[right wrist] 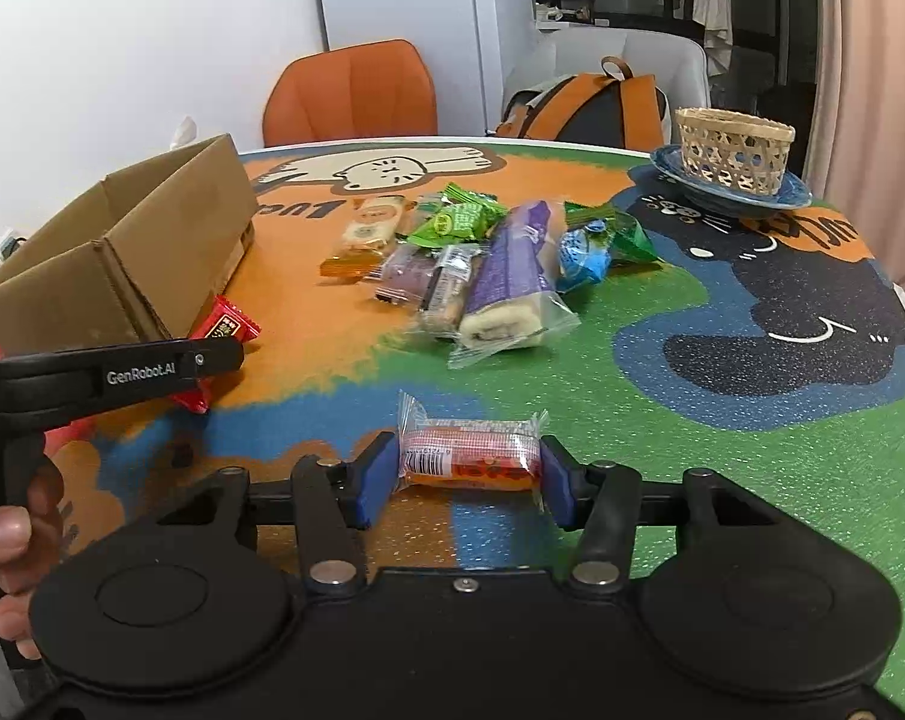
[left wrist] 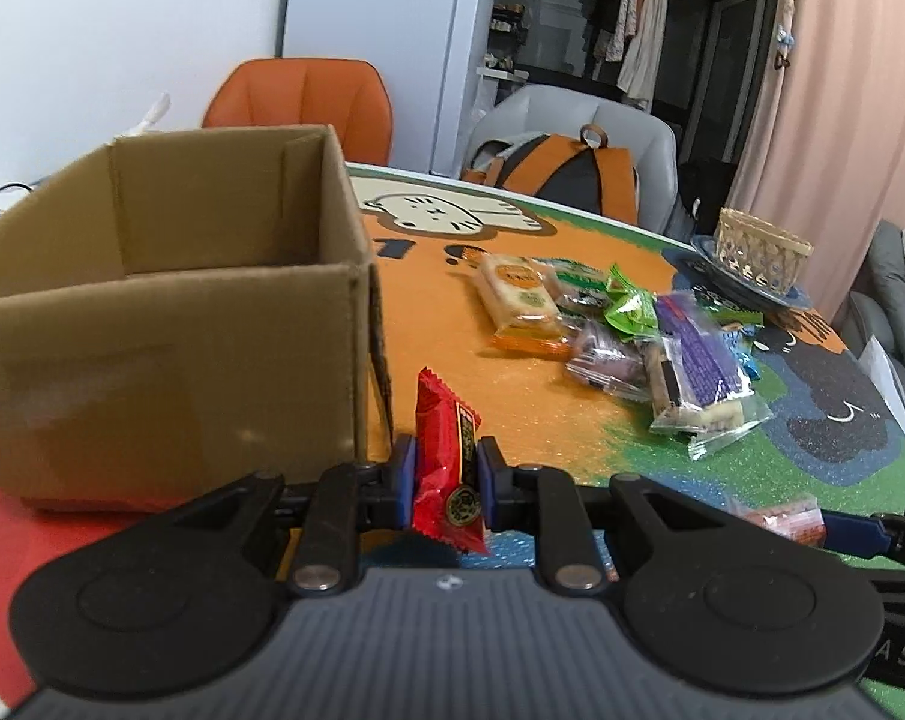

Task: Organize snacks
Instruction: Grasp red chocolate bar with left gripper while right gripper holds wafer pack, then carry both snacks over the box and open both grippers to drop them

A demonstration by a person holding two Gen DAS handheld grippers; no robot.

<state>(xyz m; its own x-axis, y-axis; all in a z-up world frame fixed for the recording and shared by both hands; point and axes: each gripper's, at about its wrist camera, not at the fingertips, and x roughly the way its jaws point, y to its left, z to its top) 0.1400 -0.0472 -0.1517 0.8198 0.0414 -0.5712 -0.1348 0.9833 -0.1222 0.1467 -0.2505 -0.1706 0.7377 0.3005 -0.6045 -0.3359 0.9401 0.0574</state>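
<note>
Cardboard box [left wrist: 170,300] looking bare inside; left gripper [left wrist: 446,480] pinching red packet [left wrist: 446,468], right gripper [right wrist: 464,474] clamping orange-striped bar [right wrist: 470,456], snack pile [right wrist: 482,264] waiting on tabletop [right wrist: 692,420]

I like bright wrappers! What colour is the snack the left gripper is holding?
Red. The snack packet is pinched in the left gripper; the left wrist view shows it best.
</note>
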